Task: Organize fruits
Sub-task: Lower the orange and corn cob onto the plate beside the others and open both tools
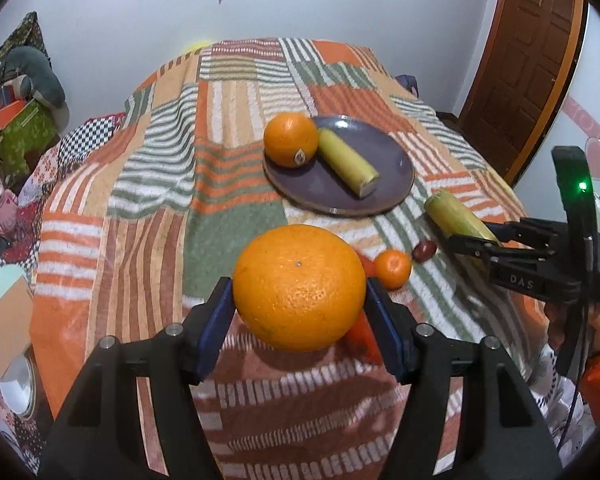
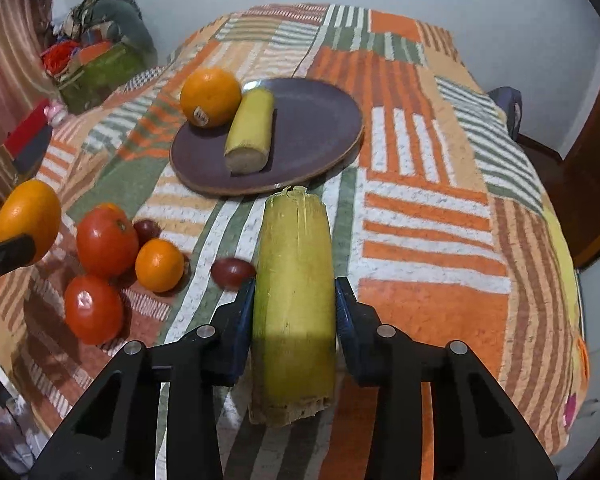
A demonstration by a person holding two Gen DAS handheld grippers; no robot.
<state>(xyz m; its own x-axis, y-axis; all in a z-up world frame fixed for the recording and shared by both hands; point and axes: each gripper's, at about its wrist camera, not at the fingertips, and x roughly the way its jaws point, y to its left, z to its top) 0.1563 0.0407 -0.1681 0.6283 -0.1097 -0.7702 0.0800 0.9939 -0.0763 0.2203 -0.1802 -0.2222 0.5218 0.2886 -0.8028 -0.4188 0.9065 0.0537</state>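
My left gripper (image 1: 300,308) squeezes a big orange (image 1: 299,286) low in the middle of the left view. The blue pads (image 1: 216,320) press on both of its sides, so it sits right between my jaws and hangs above the cloth (image 1: 148,184).

Further up and a bit right is the plate (image 1: 364,200). It has an orange with a sticker (image 1: 291,140) on its left edge and a yellow-green stalk (image 1: 347,162) beside it, touching. I think my job now is to bring both things I hold to that plate. To do it well, I should keep my squeeze firm but gentle, because a round orange can slip or roll. I should lower it onto the bare part of the plate, not on top of the other fruit, and let go only when it rests.

In the right view, far left, I see the big orange again. Next come two tomatoes (image 2: 107,240), a small orange (image 2: 160,265) and two dark little fruits (image 2: 233,273) on the cloth. These are not on the plate yet.

In the middle, my right gripper (image 2: 294,320) is clamped on a second stalk (image 2: 294,300). It runs straight between my jaws and points at the plate's near rim, close ahead. I should lay it down flat beside the first stalk.
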